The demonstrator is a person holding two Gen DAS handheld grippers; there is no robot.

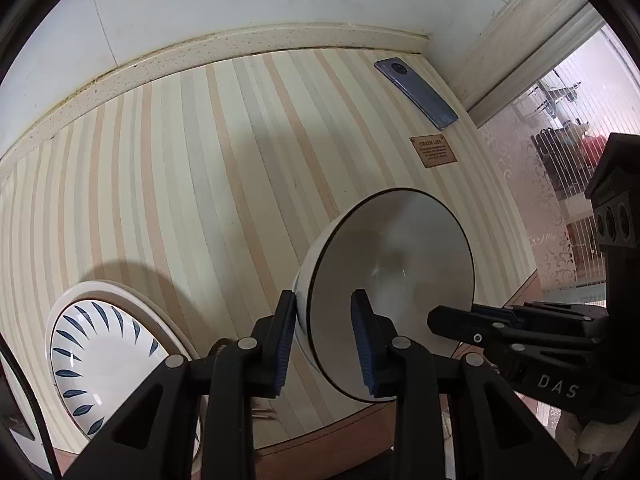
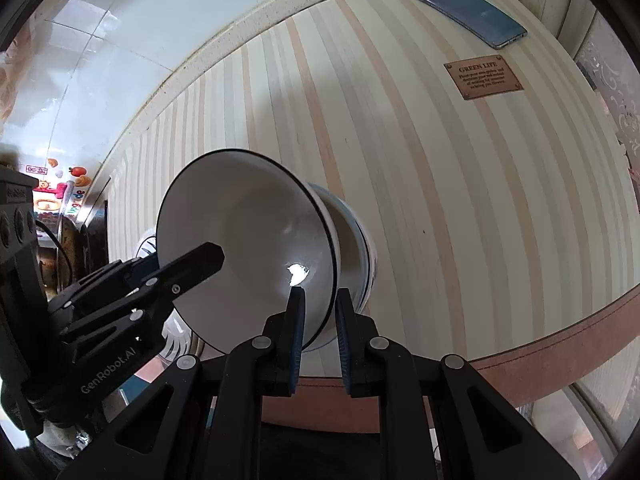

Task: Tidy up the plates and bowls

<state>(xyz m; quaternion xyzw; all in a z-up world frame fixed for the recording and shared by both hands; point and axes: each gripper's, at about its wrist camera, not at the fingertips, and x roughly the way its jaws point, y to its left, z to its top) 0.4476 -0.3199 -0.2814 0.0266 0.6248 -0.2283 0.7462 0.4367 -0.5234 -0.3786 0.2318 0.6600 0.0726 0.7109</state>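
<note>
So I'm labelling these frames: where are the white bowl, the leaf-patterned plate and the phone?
white bowl (image 1: 392, 280): left wrist view, on its inner wall.
leaf-patterned plate (image 1: 108, 356): left wrist view, on its white centre.
phone (image 2: 468, 12): right wrist view, on its blue back.

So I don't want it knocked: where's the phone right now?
The phone lies flat at the far right corner of the striped table, by the wall, just beyond the brown label and well clear of the bowl.

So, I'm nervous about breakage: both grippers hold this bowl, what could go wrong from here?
1. The left gripper and right gripper pinch only the rim of the bowl; glazed ceramic might slip.
2. Uneven pulling could twist it loose.
3. It could knock the plate nearby.
</note>
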